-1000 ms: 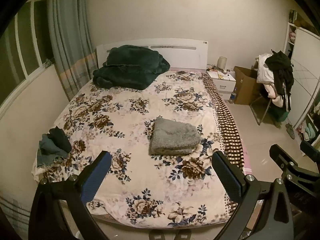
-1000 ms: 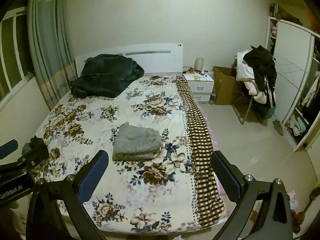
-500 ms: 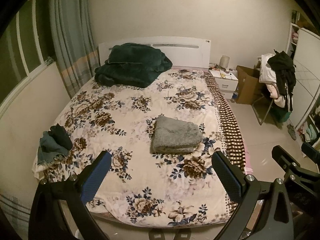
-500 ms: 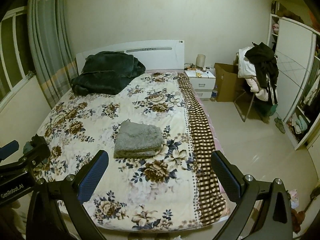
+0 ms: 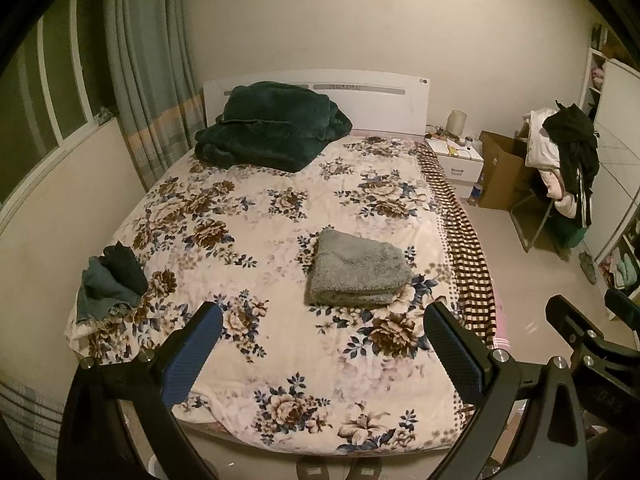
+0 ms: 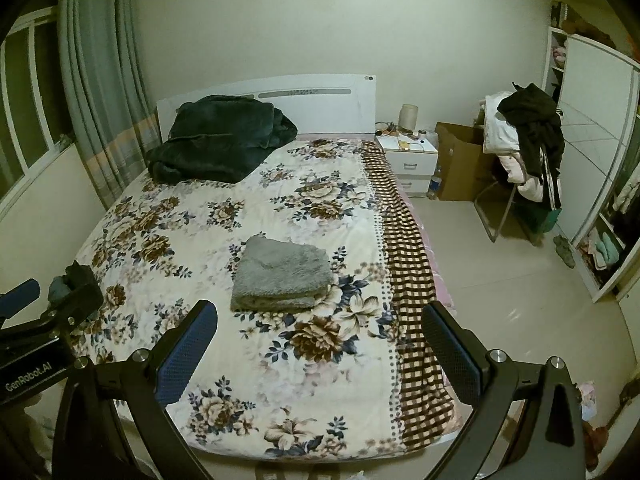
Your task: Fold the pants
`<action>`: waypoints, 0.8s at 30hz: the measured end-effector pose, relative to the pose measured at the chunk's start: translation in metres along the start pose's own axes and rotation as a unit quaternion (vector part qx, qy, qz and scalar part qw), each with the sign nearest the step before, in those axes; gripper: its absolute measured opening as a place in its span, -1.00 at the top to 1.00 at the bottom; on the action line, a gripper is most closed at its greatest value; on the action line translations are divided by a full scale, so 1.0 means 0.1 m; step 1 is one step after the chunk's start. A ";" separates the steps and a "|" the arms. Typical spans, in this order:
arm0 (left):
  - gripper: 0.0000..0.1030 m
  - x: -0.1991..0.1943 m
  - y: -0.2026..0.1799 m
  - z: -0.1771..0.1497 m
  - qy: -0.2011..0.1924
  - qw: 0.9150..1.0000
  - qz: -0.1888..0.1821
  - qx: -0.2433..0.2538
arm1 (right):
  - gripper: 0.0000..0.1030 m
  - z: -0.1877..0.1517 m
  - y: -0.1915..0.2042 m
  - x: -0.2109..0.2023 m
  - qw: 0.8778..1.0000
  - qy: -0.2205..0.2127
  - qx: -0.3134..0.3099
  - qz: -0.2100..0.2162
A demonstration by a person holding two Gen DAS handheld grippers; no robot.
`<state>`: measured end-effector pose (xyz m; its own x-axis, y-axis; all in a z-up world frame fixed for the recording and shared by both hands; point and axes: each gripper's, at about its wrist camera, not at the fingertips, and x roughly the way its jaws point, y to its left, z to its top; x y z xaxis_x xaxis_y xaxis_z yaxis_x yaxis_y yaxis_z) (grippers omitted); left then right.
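Folded pants (image 5: 358, 270) on bed (image 5: 280, 208) — claws spread

One bed (image 5: 280, 360), one folded grey pants (image 5: 358, 268), one dark green blanket (image 5: 272, 128), one small heap of dark clothes (image 5: 110, 280), one nightstand (image 6: 408, 154), one cardboard box (image 6: 460, 160), one chair (image 6: 516, 184) piled with clothes, two grippers (image 5: 322, 350) (image 6: 320, 348), each with two fingers

Both grippers are built w/ matte black frames. Left gripper (image 5: 322, 350) and right gripper (image 6: 320, 346) are each fitted w/ two fingers (image 5: 192, 356) faced in blue textured pads. Silver screws are seen at the joints. White "GenRobot.AI" lettering is printed on the left body.
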<state>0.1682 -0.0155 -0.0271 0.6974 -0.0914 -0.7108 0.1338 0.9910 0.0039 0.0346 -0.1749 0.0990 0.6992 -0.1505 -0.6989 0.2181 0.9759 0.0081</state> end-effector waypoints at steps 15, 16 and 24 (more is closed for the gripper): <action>-0.99 -0.01 -0.01 0.01 0.001 1.000 0.001 -0.001 | -1.00 0.03 0.00 0.09 1.000 0.004 -0.002 0.006; -0.99 0.00 0.00 0.01 0.001 1.000 0.000 -0.001 | -1.00 0.03 0.00 0.09 1.000 0.003 -0.002 0.006; -0.99 0.02 -0.01 0.02 0.001 1.000 0.001 0.003 | -1.00 0.03 0.00 0.12 1.000 0.003 -0.004 0.005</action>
<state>0.1710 -0.0171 -0.0272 0.6970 -0.0885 -0.7116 0.1360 0.9907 0.0100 0.0452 -0.1776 0.0924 0.6978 -0.1395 -0.7025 0.2054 0.9786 0.0096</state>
